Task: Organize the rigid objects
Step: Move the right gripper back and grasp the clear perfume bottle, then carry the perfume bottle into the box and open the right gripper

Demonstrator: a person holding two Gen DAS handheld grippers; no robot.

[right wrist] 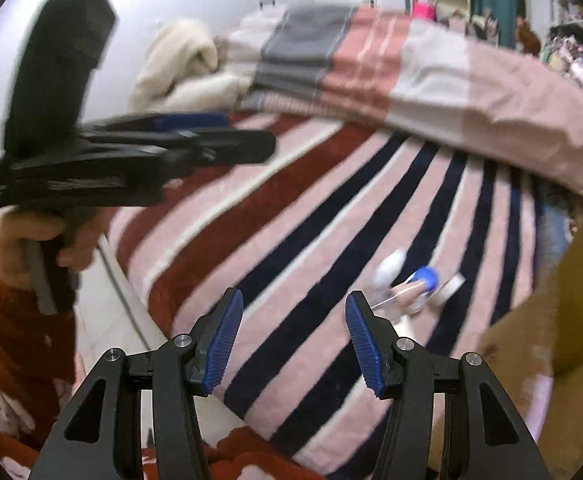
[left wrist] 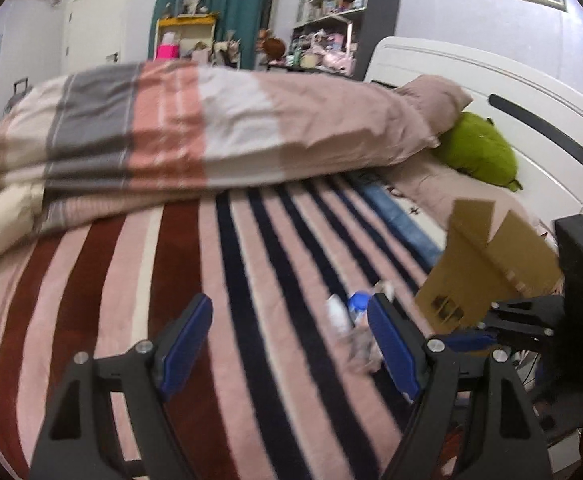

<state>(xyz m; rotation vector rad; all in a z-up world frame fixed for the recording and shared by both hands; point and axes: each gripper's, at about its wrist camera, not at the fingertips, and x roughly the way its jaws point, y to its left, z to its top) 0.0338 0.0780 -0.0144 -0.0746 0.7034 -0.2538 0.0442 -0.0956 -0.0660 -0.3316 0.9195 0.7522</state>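
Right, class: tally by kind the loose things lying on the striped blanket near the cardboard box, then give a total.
Blue-capped bottle: 1
White bottle: 1
Small white flat item: 1
Cardboard box: 1
Total: 4
The pictures are blurred, so kinds are approximate.

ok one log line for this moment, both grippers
left gripper: open, empty | right gripper: open, empty | small items: on striped bed | cardboard box: right of items

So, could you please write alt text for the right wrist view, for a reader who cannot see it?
The open right tool hovers over a striped blanket on a bed, facing a small blurred cluster of items including a blue-capped bottle. At left, a hand holds the left tool; a cardboard box sits at right.
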